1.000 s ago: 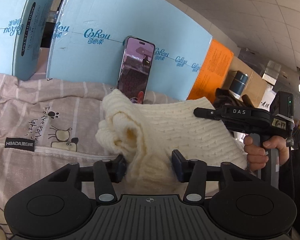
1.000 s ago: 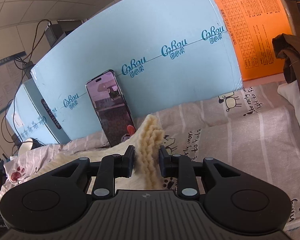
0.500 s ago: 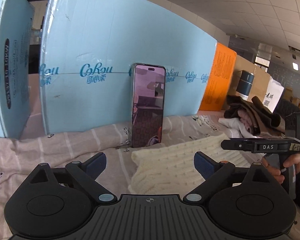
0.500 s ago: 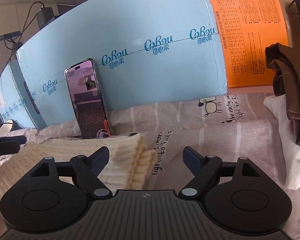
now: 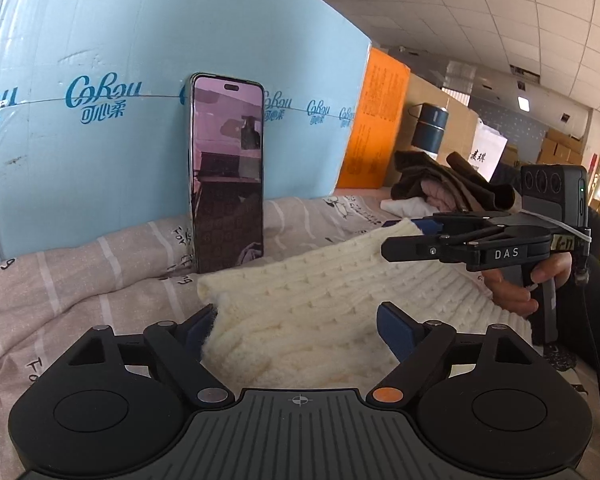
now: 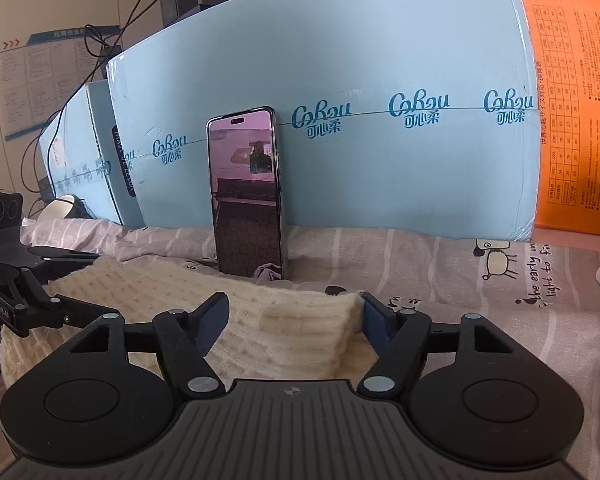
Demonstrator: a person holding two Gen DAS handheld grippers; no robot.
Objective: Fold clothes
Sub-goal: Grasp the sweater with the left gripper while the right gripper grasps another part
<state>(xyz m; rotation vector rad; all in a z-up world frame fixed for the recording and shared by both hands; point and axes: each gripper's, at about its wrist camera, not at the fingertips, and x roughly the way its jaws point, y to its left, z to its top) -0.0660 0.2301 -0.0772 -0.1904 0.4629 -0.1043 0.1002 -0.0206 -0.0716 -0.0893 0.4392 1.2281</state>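
A cream knitted sweater [image 5: 324, 292] lies folded flat on the pink striped bedsheet [image 5: 80, 276]; it also shows in the right wrist view [image 6: 260, 320]. My left gripper [image 5: 296, 324] is open, its jaws spread on either side of the sweater's left end. My right gripper [image 6: 292, 316] is open, its jaws spread around the sweater's right end, the right finger touching the ribbed edge. The right gripper also shows in the left wrist view [image 5: 404, 240], and the left gripper in the right wrist view [image 6: 60, 280].
A phone [image 5: 228, 172] leans upright against a light blue box [image 5: 100, 80] just behind the sweater. An orange box [image 6: 580, 120] stands to the right. A pile of dark and pink clothes [image 5: 452, 184] lies at the far right of the bed.
Both grippers have opened and let go of the sweater, which dropped from its raised, bunched state to lie flat on the bed. Both grippers have moved lower and closer to it.
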